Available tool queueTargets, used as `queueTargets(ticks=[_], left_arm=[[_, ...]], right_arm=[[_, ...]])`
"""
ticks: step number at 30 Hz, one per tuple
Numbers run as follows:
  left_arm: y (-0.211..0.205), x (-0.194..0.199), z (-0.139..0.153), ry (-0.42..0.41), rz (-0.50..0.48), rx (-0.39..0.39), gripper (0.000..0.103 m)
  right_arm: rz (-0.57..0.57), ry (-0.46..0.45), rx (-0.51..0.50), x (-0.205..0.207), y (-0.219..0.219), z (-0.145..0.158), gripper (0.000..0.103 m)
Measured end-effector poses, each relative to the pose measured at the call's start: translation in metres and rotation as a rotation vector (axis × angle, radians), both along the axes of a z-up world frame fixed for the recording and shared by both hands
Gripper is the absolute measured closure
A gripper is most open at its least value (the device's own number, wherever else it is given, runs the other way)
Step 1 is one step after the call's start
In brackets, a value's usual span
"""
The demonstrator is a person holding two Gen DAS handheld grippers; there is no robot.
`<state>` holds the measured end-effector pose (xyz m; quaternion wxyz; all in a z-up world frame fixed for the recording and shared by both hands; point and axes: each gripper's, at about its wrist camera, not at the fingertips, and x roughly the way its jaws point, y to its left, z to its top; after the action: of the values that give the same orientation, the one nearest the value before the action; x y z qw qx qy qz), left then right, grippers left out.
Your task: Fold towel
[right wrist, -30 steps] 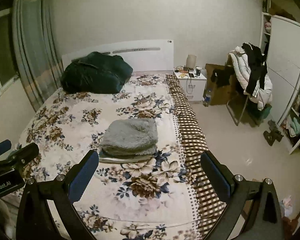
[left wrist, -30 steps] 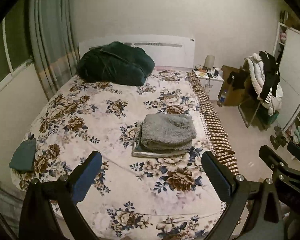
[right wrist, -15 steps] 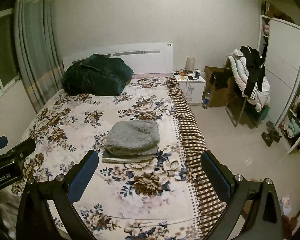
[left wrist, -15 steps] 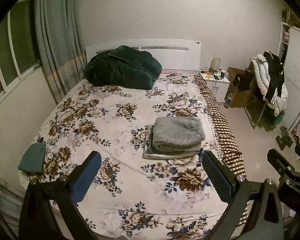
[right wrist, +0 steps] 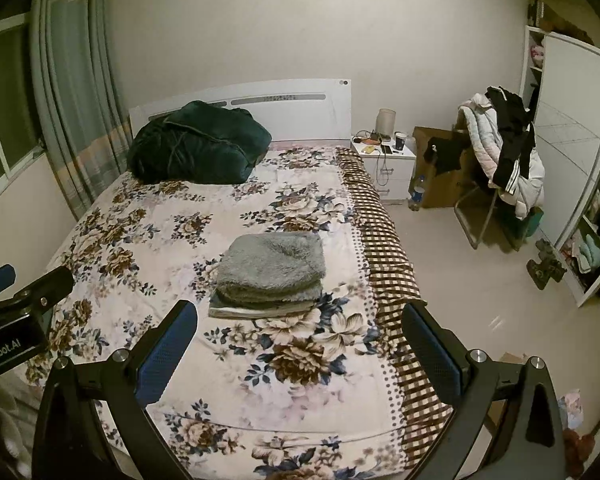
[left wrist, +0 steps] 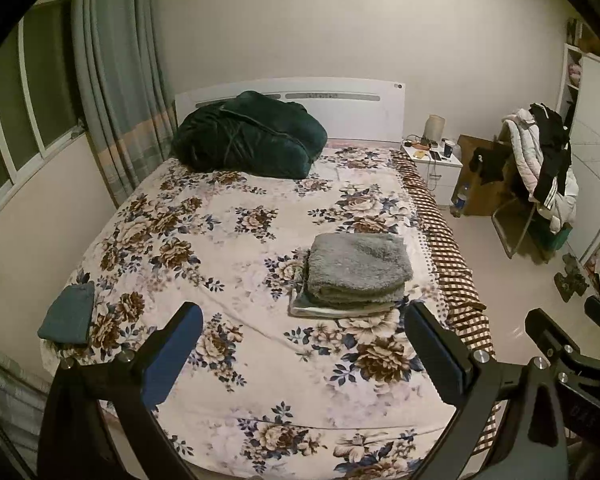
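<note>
A grey fluffy towel lies folded on the floral bed, on top of a thinner folded light cloth. The right wrist view has the same grey towel mid-bed. My left gripper hangs open above the foot of the bed, short of the towel, with nothing between its blue pads. My right gripper is open too, empty, and just as far back. A small folded teal towel rests at the bed's near left corner.
A dark green bundled duvet sits by the white headboard. The nightstand with a lamp, a chair piled with clothes, and a wardrobe stand to the right, with bare floor in front of them. Curtains hang on the left.
Both grippers have pulled back and risen from the bed, so more of the room shows. The folded towel has not moved. Both stay open.
</note>
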<state>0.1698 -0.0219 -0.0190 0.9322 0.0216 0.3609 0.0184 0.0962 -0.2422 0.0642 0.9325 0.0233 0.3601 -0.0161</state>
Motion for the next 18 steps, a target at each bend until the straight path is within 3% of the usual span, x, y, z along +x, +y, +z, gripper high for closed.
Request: queueTargets(ticks=[18], left_arm=[[-0.0009, -0.0025, 0.0002, 0.000, 0.002, 0.002, 0.000]], right_arm=[[0.005, 0.005, 0.008, 0.0030, -0.0026, -0.0026, 0.000]])
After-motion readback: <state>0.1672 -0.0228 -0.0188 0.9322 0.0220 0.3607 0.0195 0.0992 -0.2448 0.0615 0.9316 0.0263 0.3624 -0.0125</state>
